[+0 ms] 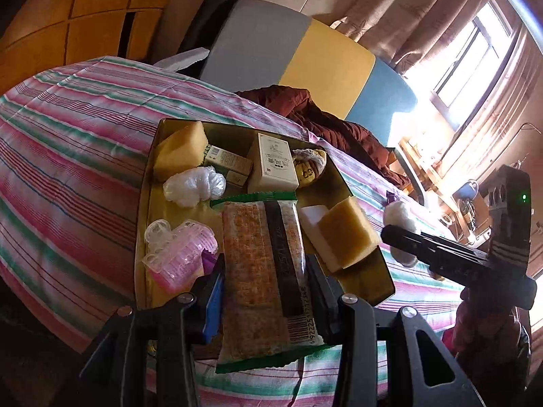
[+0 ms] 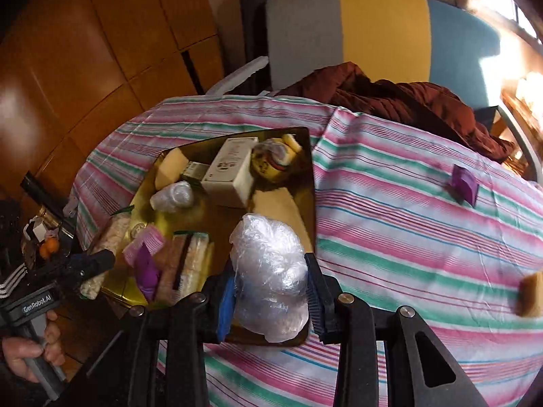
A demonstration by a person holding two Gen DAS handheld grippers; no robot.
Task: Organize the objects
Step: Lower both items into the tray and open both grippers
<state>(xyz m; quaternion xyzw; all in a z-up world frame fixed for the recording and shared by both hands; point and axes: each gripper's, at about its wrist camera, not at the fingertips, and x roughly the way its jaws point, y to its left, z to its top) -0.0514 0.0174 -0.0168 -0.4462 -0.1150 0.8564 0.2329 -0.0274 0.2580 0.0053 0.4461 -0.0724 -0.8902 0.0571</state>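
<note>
A gold tray [image 1: 144,203] lies on the striped bedspread and holds sponges, small boxes, a white plastic wad, pink hair rollers [image 1: 180,254] and a wrapped bun. My left gripper [image 1: 264,291] is shut on a long cracker packet [image 1: 261,271], held over the tray's near edge. My right gripper [image 2: 271,291] is shut on a crumpled clear plastic bag [image 2: 271,271], held above the tray's [image 2: 307,183] near right corner. The right gripper also shows in the left wrist view [image 1: 400,237], at the tray's right side.
A purple packet [image 2: 463,185] and a yellow sponge [image 2: 531,291] lie on the bedspread [image 2: 407,237] to the right of the tray. A maroon jacket [image 2: 407,101] lies at the far edge. A grey, yellow and blue headboard [image 2: 383,30] stands behind.
</note>
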